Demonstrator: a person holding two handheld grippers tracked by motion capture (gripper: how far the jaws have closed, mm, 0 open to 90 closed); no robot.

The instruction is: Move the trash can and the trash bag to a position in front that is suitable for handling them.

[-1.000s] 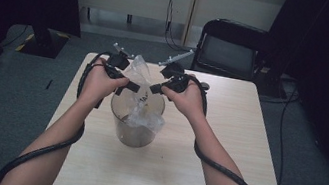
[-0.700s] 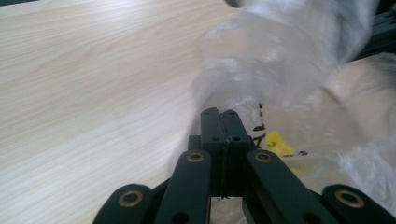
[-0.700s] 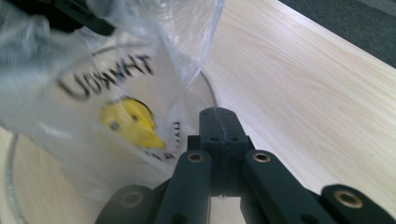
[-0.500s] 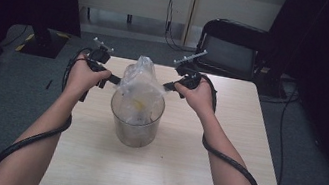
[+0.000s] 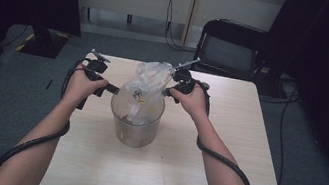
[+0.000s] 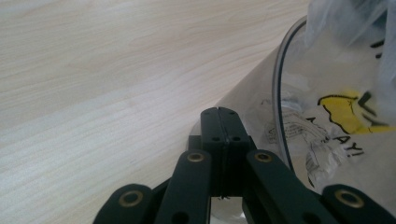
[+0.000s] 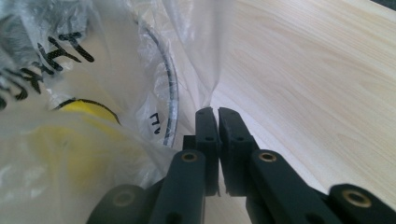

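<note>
Bin (image 5: pixel 136 118), clear: mid-bench, towards far edge. Bag (image 5: pixel 150 81): standing loosely in bin, top unfolded. Left gripper (image 5: pixel 111 88): closed, empty, beside rim. Right gripper (image 5: pixel 168 92): almost closed, bag edge at its tips. Step: lining bin. Next: likely pull bag mouth over rim.

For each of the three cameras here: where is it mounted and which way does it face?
High view: above the person's side, looking forward and down on the table; both forearms, left gripper and right gripper show.
Left gripper view: rides the left gripper, facing the clear container.
Right gripper view: rides the right gripper, facing the plastic bag.
Shared: container, bag, table.
</note>
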